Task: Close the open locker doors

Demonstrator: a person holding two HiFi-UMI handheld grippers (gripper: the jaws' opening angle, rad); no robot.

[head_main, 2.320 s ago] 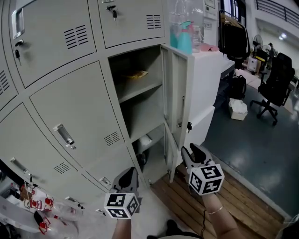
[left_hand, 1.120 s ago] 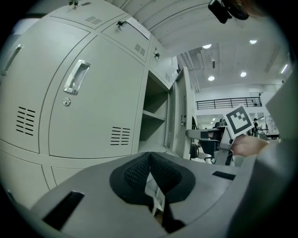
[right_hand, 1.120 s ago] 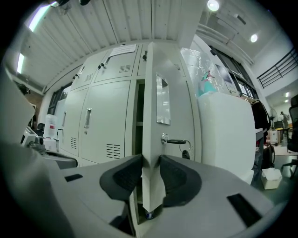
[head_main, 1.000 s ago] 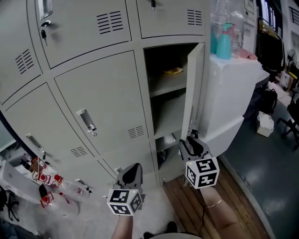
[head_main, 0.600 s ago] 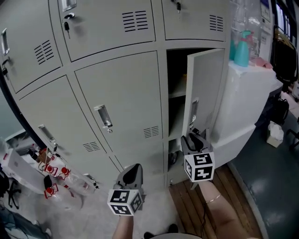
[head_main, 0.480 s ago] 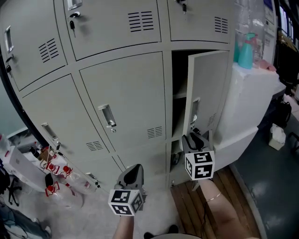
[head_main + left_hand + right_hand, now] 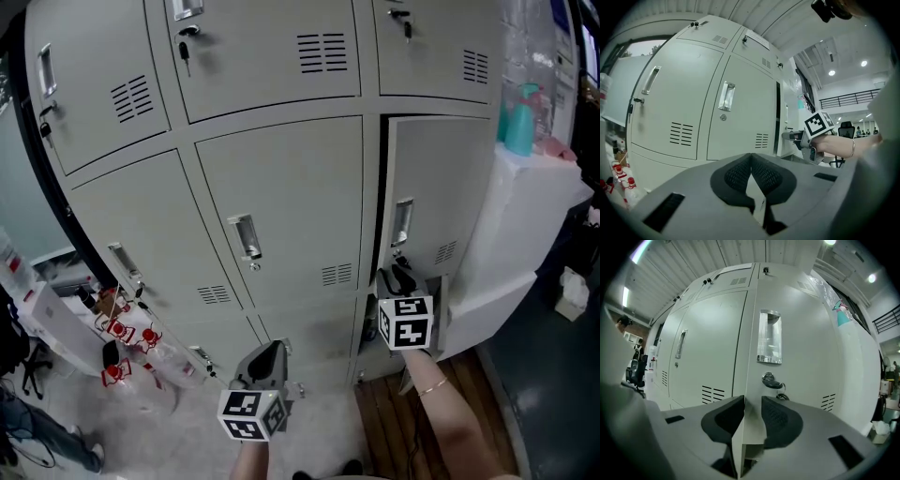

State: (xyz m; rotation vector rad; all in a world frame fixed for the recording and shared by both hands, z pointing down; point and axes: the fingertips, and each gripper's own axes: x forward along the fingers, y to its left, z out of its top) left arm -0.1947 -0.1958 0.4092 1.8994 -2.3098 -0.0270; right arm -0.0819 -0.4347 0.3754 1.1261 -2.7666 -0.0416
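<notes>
Now, door (image 7: 806, 380) between gripper (image 7: 753, 404) jaws (closing)

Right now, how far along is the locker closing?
Done: the neighbouring doors in view look shut. In hand: right claw sits at the keyed door, jaws apart, just closing, door edge between them; a dark gap shows along it. Left: press it flush; locker below unclear.

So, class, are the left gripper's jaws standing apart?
No, the pads of the left gripper meet, with nothing between them.
</notes>
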